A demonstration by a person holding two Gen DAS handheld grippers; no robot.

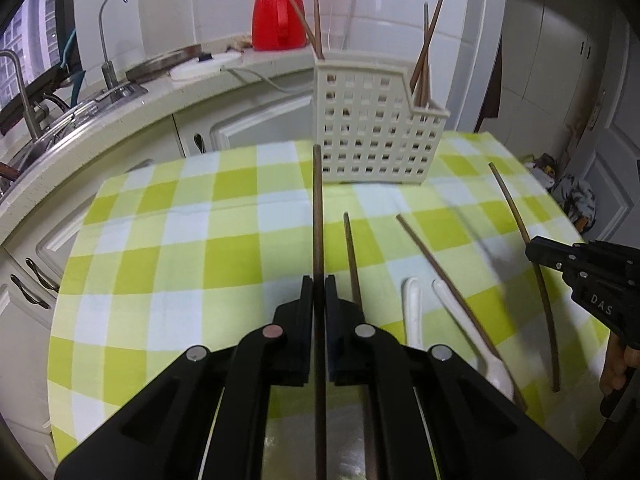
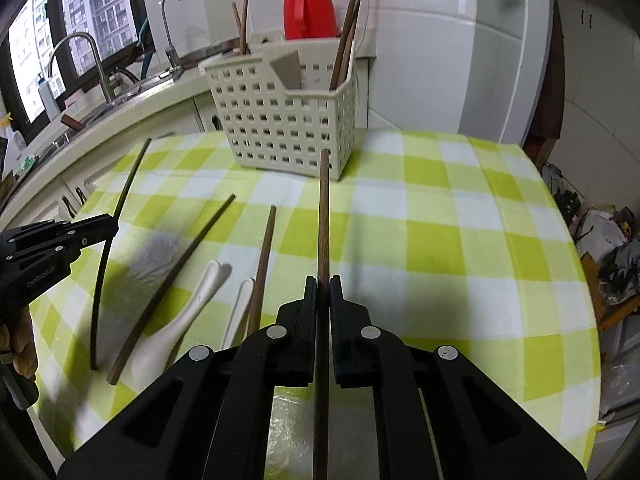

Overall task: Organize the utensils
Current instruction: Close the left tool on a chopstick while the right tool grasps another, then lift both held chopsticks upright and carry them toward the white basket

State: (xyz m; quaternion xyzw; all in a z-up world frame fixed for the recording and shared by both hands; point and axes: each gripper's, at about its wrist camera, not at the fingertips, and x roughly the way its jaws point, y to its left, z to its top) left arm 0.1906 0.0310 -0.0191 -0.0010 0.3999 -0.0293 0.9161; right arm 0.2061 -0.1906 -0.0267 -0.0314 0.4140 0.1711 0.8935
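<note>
My left gripper (image 1: 319, 280) is shut on a brown chopstick (image 1: 318, 216) that points at the cream lattice utensil basket (image 1: 372, 128). My right gripper (image 2: 323, 280) is shut on another brown chopstick (image 2: 323, 216) that points at the same basket (image 2: 280, 120). Each gripper shows in the other's view, the right one (image 1: 532, 250) at the right edge, the left one (image 2: 114, 224) at the left edge. Several chopsticks stand in the basket. Two loose chopsticks (image 1: 352, 256) (image 1: 448, 292) and two white spoons (image 1: 414, 312) (image 1: 476, 332) lie on the cloth between the grippers.
The table carries a green-and-white checked cloth (image 1: 180, 248). Behind it run a kitchen counter with a sink and taps (image 1: 108, 68) and a red thermos (image 1: 278, 12). Clutter lies on the floor at the right (image 2: 616, 252).
</note>
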